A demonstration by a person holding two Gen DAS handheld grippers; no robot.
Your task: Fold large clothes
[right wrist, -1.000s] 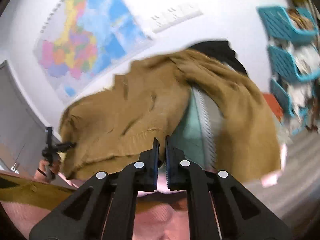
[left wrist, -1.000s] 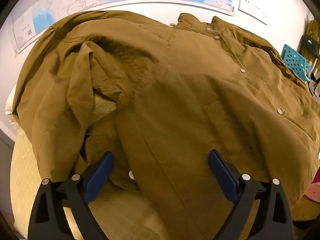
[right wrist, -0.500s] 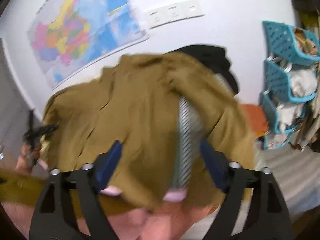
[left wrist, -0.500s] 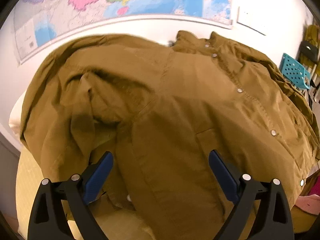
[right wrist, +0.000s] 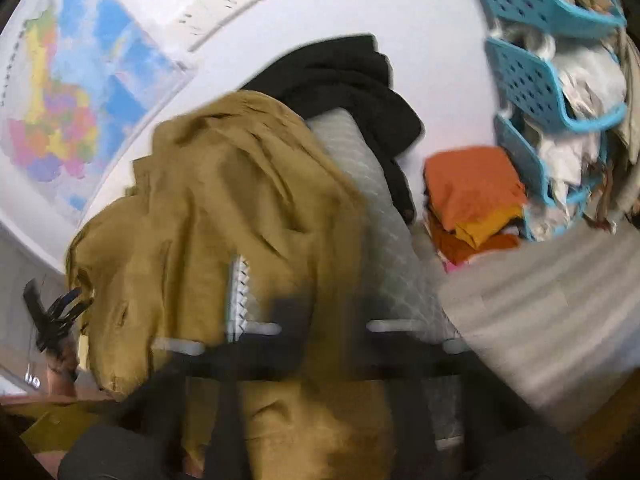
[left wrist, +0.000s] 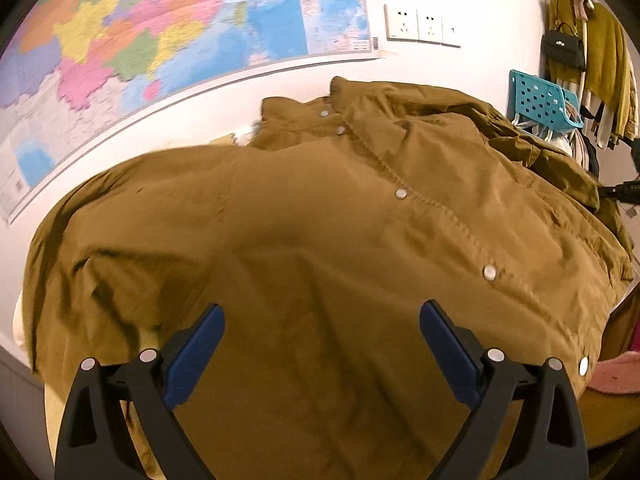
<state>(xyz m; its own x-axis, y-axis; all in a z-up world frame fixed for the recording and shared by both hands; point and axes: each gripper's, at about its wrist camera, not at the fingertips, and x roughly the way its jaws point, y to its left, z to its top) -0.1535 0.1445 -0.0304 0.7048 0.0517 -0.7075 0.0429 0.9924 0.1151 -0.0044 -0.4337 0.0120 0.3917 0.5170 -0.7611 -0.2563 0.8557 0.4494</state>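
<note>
The left gripper (left wrist: 322,330) is hovering with jaws wide over the brown shirt (left wrist: 320,232) spreading button-side up beneath a wall map (left wrist: 168,28), while the right gripper (right wrist: 320,344) is blurring past telling

Left gripper (left wrist: 322,322) jaws spread wide; right gripper (right wrist: 320,312) blurred.

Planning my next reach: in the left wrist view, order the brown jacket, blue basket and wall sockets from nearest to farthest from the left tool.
1. Brown jacket, directly under the left tool.
2. Blue basket, far right, beyond the jacket.
3. Wall sockets, upper right on the wall.
</note>
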